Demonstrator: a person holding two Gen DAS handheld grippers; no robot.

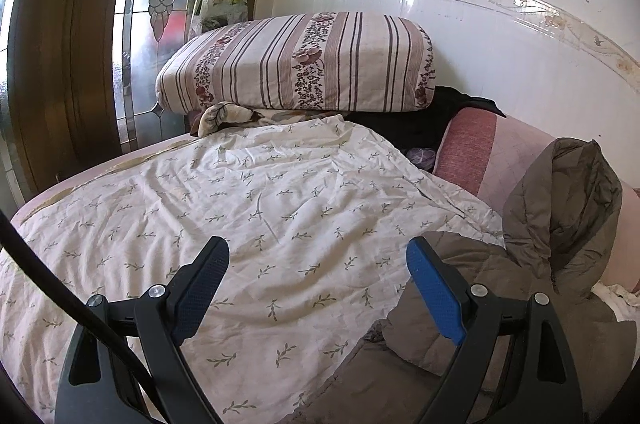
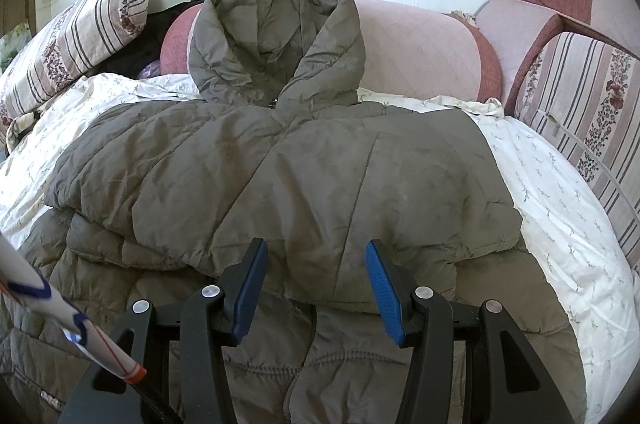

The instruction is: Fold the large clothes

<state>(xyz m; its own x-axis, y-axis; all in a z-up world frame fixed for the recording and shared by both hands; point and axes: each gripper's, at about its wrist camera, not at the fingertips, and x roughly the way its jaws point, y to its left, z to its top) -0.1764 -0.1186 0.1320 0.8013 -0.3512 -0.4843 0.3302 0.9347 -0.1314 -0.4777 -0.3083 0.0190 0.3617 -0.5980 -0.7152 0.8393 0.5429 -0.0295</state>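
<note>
An olive-grey quilted hooded jacket [image 2: 280, 176] lies on the white leaf-print sheet [image 2: 560, 208], front up, with both sleeves folded in across the body and the hood [image 2: 276, 32] leaning on the pink backrest. My right gripper [image 2: 316, 264] is open, empty, just above the folded sleeves at mid-body. My left gripper [image 1: 316, 264] is open, empty, over the white sheet [image 1: 248, 208]; the jacket [image 1: 560, 232] lies to its right.
A striped floral cushion [image 1: 296, 60] lies on dark clothes [image 1: 404, 128] at the far end, by a stained-glass door [image 1: 160, 4]. Pink backrest cushions [image 2: 424, 48] line the wall. Another striped cushion [image 2: 580, 112] stands at right. A white sleeve [image 2: 60, 316] crosses the lower left.
</note>
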